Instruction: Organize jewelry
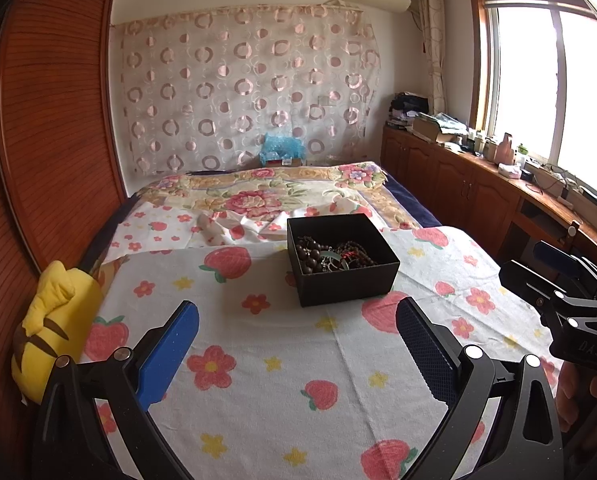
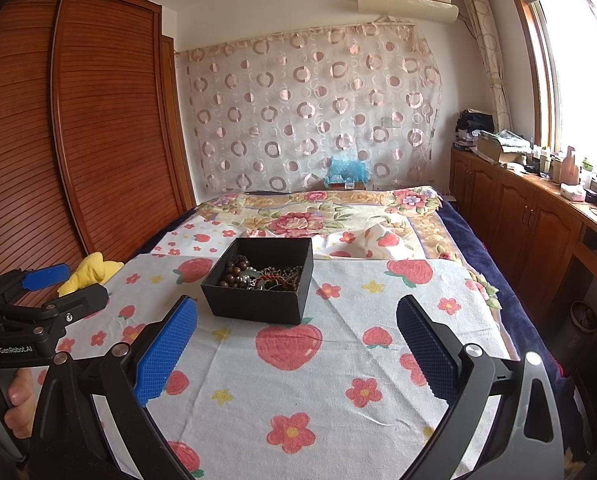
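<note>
Black box (image 1: 344,276) open on the strawberry-print sheet (image 1: 258,380), on the bed; inside, a tangle of jewelry (image 1: 332,258): dark wooden beads, thinner bead strings, a red thread, a pale green piece. Left gripper (image 1: 296,344) hovering above the sheet, short of the box, jaws wide, holding nothing; blue pads either side of bare cloth. Right gripper (image 2: 296,344) likewise above the sheet, near the box but apart from it, jaws wide and empty; also visible at the right edge of the left view, gripped by a hand. Yellow plush (image 1: 54,328) at the left bed edge, beside the wooden wardrobe (image 1: 50,120); floral blanket (image 1: 266,192) behind the box.
</note>
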`<action>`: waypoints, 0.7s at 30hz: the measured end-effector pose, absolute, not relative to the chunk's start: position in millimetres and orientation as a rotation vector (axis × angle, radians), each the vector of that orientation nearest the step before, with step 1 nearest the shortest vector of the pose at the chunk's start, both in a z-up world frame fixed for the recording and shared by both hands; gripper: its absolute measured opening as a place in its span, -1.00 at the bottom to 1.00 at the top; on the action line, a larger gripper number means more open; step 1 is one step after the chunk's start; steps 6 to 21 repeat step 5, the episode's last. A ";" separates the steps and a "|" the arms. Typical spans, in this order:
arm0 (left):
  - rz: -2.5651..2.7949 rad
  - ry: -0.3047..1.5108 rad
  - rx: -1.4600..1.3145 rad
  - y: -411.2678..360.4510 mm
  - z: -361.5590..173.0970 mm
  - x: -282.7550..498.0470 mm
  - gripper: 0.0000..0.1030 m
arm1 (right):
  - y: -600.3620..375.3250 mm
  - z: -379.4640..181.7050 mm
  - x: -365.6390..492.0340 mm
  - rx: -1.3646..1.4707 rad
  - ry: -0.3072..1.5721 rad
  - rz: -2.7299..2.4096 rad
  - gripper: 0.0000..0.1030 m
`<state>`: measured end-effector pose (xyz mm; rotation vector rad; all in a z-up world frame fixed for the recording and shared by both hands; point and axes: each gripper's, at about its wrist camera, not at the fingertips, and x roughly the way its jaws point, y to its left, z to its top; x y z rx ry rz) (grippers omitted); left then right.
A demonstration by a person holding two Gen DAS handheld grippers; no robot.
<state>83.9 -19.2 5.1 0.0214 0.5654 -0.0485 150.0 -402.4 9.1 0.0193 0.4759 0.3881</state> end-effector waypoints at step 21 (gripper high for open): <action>-0.052 0.565 0.020 -21.6 6.6 83.8 0.85 | -402.9 9.5 150.3 0.019 0.476 0.388 0.95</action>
